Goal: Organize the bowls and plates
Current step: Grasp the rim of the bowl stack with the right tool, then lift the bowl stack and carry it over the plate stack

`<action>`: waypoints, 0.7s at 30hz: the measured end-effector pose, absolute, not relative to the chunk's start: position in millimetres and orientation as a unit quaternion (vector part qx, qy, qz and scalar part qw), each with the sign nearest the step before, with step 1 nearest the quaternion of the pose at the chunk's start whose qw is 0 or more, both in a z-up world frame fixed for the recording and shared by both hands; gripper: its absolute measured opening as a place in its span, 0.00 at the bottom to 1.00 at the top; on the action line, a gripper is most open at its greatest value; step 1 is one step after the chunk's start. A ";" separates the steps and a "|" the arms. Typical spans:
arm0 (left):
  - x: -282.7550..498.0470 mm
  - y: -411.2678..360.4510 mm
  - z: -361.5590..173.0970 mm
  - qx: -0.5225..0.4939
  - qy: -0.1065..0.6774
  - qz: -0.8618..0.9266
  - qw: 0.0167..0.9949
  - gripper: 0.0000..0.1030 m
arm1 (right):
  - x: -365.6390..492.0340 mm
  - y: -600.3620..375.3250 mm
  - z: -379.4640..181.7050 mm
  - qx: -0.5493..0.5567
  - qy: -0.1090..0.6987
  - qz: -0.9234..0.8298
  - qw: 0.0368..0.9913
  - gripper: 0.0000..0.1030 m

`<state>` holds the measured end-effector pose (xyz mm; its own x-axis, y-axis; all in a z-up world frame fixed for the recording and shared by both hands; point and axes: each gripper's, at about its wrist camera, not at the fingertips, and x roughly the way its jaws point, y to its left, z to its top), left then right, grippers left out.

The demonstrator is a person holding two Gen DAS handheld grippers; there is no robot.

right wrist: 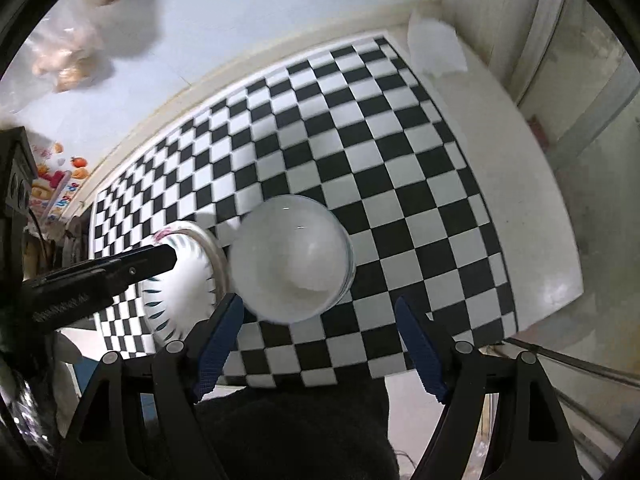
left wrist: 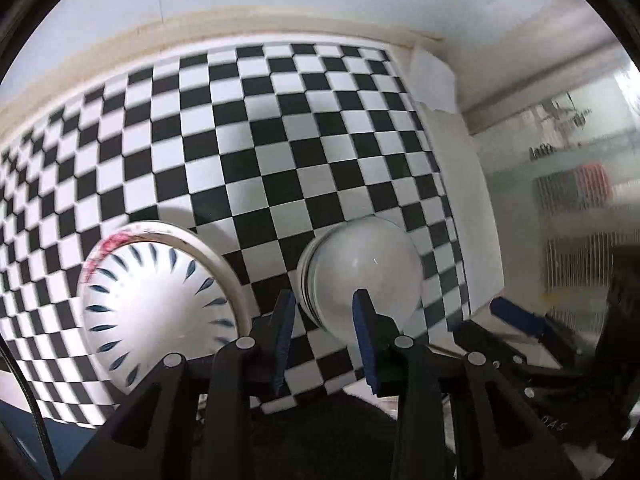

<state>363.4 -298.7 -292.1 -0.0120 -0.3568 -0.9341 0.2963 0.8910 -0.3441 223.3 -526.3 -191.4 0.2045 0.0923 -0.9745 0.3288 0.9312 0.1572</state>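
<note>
claws [left wrist: 324, 316] [right wrist: 320, 344] open, low over checkered cloth [right wrist: 360, 152]

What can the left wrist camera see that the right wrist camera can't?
Only the left wrist view shows the left gripper from behind, its jaws open near the plain white bowl, plus the right gripper poking in at the lower right and blurry shelves behind a pane. Only the right wrist view shows the right gripper's wide-open jaws, a colourful sticker and a bag on the wall. Both show the checkered mat, the plain bowl and the blue-dash bowl, sitting side by side.
</note>
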 end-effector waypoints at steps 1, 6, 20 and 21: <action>369.9 -299.7 -303.4 -0.034 0.682 -0.235 0.692 0.27 | 226.7 -530.0 -198.9 0.171 0.629 -0.081 0.755 0.80; 388.1 -303.7 -342.9 -0.061 0.719 -0.231 0.653 0.27 | 244.8 -558.9 -248.7 0.226 0.643 -0.084 0.727 0.80; 403.9 -327.2 -398.1 -0.073 0.765 -0.245 0.591 0.30 | 258.3 -577.6 -341.6 0.351 0.665 -0.033 0.658 0.80; 404.4 -329.3 -400.4 -0.069 0.766 -0.246 0.590 0.32 | 259.5 -576.8 -346.4 0.354 0.665 -0.031 0.657 0.80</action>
